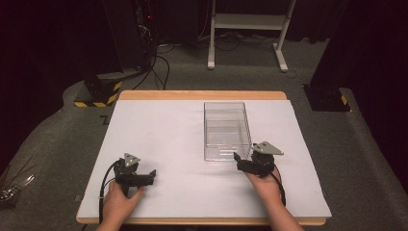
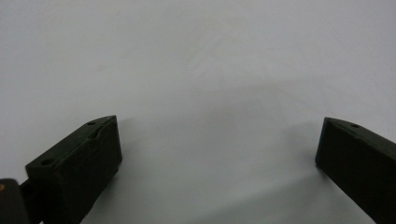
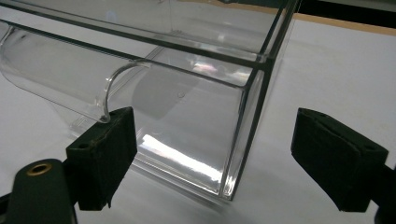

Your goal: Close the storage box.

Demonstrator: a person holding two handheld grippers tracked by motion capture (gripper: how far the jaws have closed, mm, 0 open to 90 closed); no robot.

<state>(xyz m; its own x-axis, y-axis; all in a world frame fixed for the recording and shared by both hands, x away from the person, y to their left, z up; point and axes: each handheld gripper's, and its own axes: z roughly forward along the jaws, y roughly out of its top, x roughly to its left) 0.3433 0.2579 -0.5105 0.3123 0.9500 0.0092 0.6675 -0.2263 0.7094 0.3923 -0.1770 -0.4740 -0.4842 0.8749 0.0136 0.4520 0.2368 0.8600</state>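
Right gripper (image 1: 239, 160) wide open at near right corner of clear plastic box (image 1: 226, 130), long axis running away mid-table (image 1: 159, 125), just ahead of jaws; left gripper (image 1: 150, 176) also wide open, well apart over bare surface.

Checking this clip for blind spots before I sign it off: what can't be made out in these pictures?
- Clear plastic box: in the right gripper view, its far end is cut off by the top and left edges.
- Right hand-held gripper: in the high view its jaws are too small and dark to judge contact with the box.
- Shiny clutter on the floor: cut by the high view's left edge, too dim to identify.
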